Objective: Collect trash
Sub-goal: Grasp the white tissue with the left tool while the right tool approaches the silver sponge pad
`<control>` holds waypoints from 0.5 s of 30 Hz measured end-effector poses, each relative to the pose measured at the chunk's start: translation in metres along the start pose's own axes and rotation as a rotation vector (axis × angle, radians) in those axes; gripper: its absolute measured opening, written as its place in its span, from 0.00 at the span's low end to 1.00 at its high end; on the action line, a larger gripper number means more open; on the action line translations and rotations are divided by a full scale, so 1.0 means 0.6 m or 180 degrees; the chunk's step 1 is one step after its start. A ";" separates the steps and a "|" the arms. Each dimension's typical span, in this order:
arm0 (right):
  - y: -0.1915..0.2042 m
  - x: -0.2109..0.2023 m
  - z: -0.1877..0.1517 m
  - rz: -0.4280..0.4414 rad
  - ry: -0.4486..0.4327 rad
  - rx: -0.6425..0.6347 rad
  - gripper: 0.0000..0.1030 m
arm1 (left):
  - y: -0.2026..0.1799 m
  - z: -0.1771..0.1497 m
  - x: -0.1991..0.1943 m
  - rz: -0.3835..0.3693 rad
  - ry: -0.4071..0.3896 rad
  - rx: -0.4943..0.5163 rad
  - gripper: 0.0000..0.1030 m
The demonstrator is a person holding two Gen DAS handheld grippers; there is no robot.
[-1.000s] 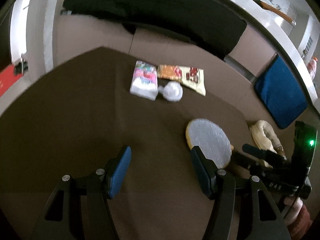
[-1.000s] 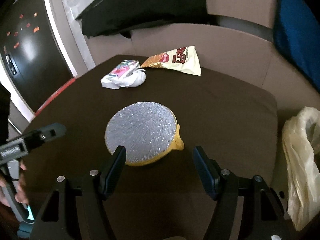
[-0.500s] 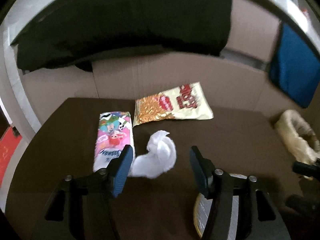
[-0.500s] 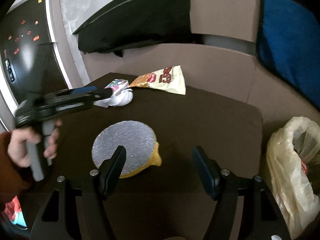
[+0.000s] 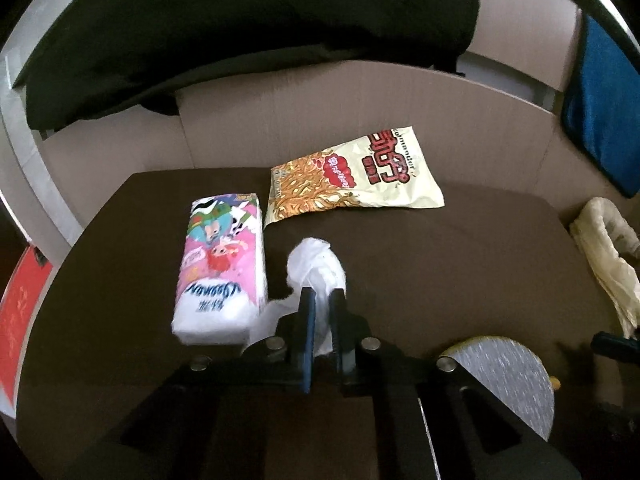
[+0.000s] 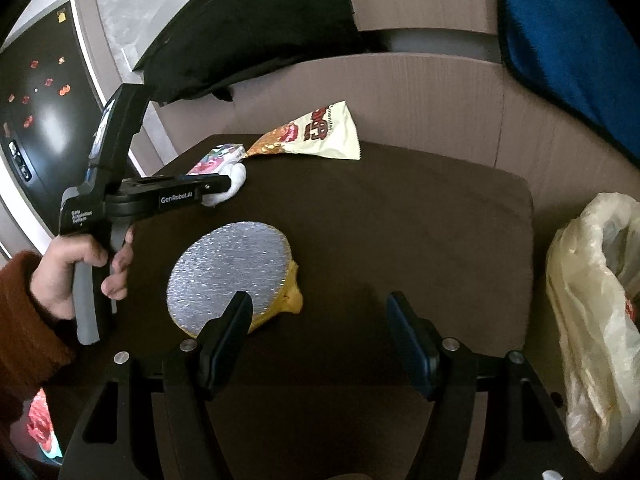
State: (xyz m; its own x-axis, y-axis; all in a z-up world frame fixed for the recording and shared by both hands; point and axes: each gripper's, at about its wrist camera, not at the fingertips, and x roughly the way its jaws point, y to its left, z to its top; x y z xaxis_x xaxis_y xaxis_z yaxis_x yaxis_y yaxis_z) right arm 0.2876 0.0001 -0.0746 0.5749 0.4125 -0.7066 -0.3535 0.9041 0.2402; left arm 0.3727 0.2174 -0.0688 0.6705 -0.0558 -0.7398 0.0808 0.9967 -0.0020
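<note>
**Left pinches the tissue wad**

The left hand-held gripper (image 5: 322,312) is pinching one crumpled tissue (image 5: 316,268) on the surface (image 5: 440,264), a tissue pack (image 5: 222,264) at nine o'clock, one snack bag (image 5: 354,176) at twelve. Right hand-held gripper (image 6: 320,312) spread, empty. Only its view shows the plastic bag (image 6: 592,320) fully.

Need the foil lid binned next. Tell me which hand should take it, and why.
Right. The right claw is open and empty, right by the foil lid, with the trash bag on its side. The left claw is shut on the crumpled tissue.
</note>
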 end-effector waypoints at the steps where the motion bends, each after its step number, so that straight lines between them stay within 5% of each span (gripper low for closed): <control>1: 0.001 0.002 0.000 0.0023 0.0010 0.0025 0.64 | 0.002 -0.004 -0.007 -0.0019 -0.0009 -0.0015 0.07; 15: 0.043 0.054 0.021 0.0073 0.0261 -0.0040 0.64 | 0.094 -0.173 -0.208 -0.0584 -0.0046 -0.0893 0.07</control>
State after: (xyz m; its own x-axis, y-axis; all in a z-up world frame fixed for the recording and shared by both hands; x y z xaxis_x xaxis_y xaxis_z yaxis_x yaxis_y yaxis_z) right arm 0.3062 0.0379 -0.0829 0.5044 0.4222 -0.7532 -0.3754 0.8928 0.2491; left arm 0.2170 0.2864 -0.0466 0.6741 -0.2347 -0.7004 -0.0037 0.9471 -0.3209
